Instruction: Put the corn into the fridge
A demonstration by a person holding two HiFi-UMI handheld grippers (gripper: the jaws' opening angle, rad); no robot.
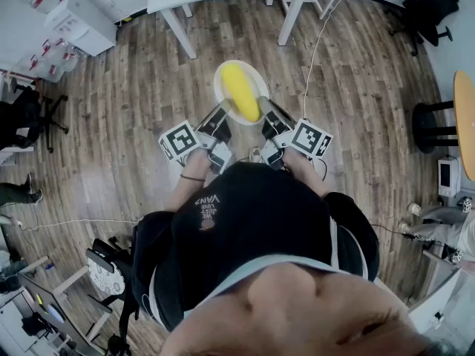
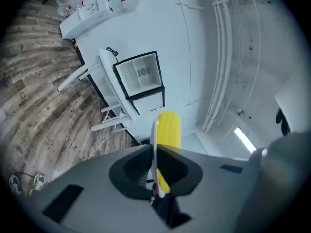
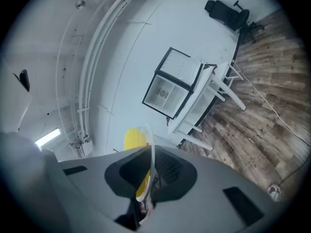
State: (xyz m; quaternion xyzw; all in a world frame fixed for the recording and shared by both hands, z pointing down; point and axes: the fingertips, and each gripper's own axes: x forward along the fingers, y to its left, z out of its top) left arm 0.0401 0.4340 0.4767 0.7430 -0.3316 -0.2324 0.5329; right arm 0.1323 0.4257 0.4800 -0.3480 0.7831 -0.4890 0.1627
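Corn [image 1: 242,91] lies on a white plate [image 1: 218,86], carried above the wood floor [image 1: 133,87]. Left gripper [image 1: 222,111] is clamped on the plate's near-left rim, right gripper [image 1: 266,110] on its near-right rim. Fridge [image 2: 140,76] stands well ahead on a table [image 2: 104,64].

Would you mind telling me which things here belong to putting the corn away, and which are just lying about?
Job in hand:
corn
plate under it, its rim clamped by the left gripper and right gripper
fridge

Lying about:
office chair
black stool
shoes
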